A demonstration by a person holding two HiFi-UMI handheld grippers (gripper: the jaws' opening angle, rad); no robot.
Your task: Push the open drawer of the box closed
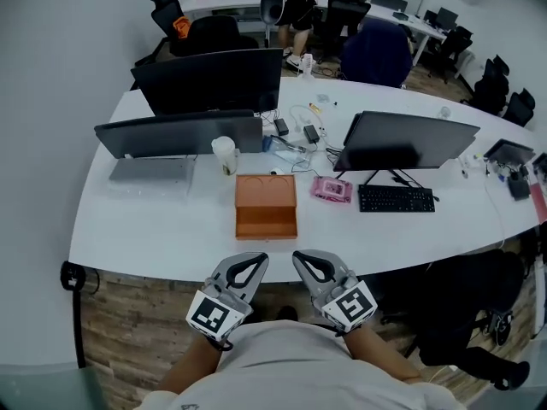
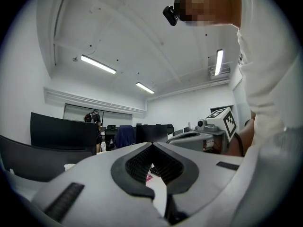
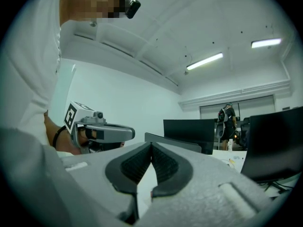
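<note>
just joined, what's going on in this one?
A person holds a tool in each hand, low by their body at the near edge of the white table. The left tool and right tool both have jaws together and hold nothing. The orange box sits ahead on the table, untouched, its drawer toward the person; the push has not begun.

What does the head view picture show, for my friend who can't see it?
An orange box sits on a curved white desk. Nearer the person, by the desk's edge, are the left gripper and the right gripper, both shut and not touching the box.
</note>
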